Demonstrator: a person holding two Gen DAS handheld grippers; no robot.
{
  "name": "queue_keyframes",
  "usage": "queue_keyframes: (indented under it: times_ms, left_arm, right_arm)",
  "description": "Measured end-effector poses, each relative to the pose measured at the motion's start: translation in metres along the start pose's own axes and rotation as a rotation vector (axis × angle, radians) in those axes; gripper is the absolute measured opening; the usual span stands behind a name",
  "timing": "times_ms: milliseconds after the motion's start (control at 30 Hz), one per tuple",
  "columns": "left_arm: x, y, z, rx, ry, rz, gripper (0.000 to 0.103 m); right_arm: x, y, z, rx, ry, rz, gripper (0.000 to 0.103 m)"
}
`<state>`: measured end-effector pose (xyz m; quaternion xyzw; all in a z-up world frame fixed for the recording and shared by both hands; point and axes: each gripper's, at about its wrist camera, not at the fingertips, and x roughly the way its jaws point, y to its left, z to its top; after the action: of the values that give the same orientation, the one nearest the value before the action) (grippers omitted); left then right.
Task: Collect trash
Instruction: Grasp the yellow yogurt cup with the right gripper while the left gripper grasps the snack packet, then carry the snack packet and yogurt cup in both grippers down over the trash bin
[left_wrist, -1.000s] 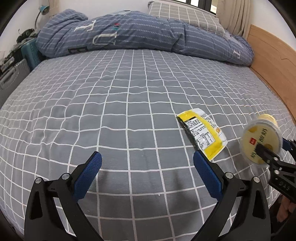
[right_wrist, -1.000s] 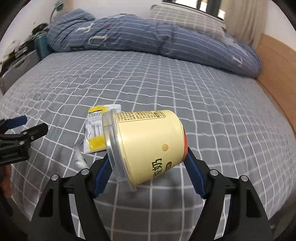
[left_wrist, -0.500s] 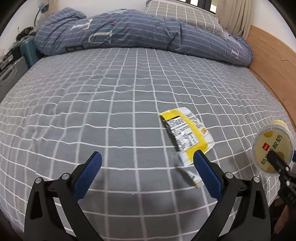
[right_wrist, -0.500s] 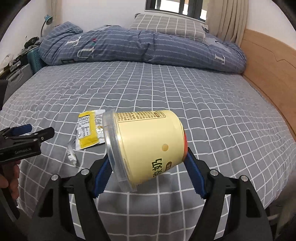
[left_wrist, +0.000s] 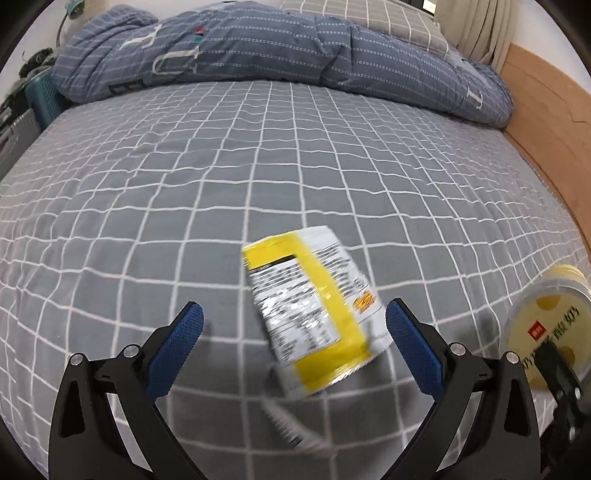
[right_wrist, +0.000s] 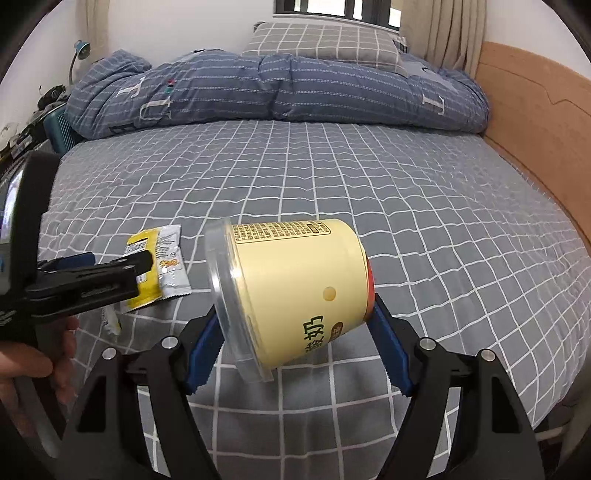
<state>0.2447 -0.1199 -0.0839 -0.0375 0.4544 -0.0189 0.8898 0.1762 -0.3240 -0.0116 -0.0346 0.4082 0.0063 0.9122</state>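
Moved: yellow wrapper (left_wrist: 314, 314), formerly off past the right-hand pad, now sits between the pads as the left gripper (left_wrist: 293, 349) has come over it.
Left jaws: spread wide, empty, not touching.
Wrapper: flat on the grey checked bedsheet (left_wrist: 258, 155), long axis running away from the jaws, slightly slanted, nearer the right-hand pad.
Right gripper (right_wrist: 295, 350): clamped on a yogurt tub (right_wrist: 291, 291) lying sideways, lifted clear.
Nearer hand: left.
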Motion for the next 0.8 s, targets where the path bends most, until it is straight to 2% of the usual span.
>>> queue_keyframes:
  times_ms: [100, 300, 333, 433, 567, 633, 800]
  left_arm:
    - [0.010, -0.013, 0.003, 0.021, 0.013, 0.044, 0.097]
    - [0.033, -0.022, 0.003, 0.007, 0.065, 0.078, 0.094]
    - [0.036, -0.023, 0.003, 0.008, 0.076, 0.079, 0.088]
    - [0.044, -0.025, -0.001, 0.019, 0.080, 0.097, 0.083]
    - [0.046, -0.027, 0.000, 0.026, 0.078, 0.095, 0.063]
    - [0.045, -0.026, 0.000, 0.024, 0.077, 0.090, 0.056]
    - [0.043, -0.020, 0.000, 0.021, 0.062, 0.078, 0.045]
  right_arm:
    - [0.005, -0.005, 0.000, 0.002, 0.006, -0.002, 0.071]
    - [0.009, -0.009, 0.000, 0.012, 0.013, 0.013, 0.071]
    - [0.009, -0.009, -0.001, 0.012, 0.014, 0.015, 0.071]
    - [0.009, -0.011, -0.001, 0.013, 0.016, 0.022, 0.071]
    - [0.009, -0.013, 0.000, 0.020, 0.016, 0.027, 0.071]
    - [0.008, -0.013, 0.000, 0.023, 0.015, 0.031, 0.071]
    - [0.006, -0.014, 0.000, 0.025, 0.011, 0.036, 0.071]
